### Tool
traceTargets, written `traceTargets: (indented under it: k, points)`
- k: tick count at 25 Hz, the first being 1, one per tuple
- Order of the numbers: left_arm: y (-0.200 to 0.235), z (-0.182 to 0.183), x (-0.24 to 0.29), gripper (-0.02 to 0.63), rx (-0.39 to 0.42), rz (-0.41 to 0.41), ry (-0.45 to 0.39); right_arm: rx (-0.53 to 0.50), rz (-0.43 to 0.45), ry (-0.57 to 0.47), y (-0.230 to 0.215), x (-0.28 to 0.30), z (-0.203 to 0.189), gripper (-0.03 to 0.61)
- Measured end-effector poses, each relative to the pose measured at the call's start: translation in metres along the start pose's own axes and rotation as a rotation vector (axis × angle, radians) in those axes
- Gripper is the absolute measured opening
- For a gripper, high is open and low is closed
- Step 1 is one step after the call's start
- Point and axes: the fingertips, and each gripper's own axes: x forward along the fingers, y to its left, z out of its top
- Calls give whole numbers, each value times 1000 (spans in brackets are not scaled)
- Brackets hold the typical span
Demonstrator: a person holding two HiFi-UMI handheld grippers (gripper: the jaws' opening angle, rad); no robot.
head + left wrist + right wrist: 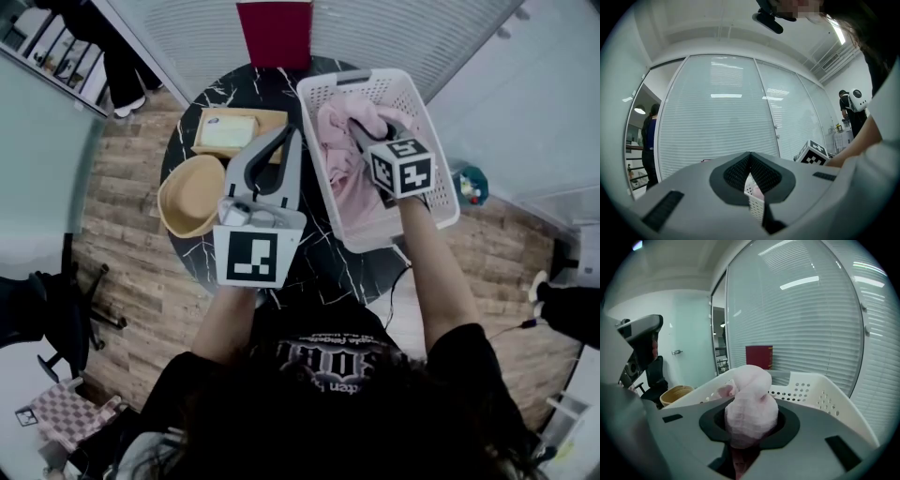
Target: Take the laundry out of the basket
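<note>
Pink laundry (751, 401) pinched in my right gripper (749, 428), basket (317, 92) at two o'clock; left gripper (750, 158) closed, empty. Next I lift clear.

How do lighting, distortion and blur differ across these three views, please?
Head view: dim, wide-angle bowing at the edges, basket sharp. Left gripper view: heavy fisheye, dark vignette, glare streaks on the glass wall. Right gripper view: same fisheye, pink garment looming large up close.
</note>
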Motion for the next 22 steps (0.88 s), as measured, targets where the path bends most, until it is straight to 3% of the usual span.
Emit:
traceTargets:
  k: [7,22]
  points:
    - [4,5,-4,0,-3,2,-13,-28,-53,-127,1,-22,37,114]
    - [10,17,-18,0,10,15,-40,-36,-93,-275,0,-61,96,114]
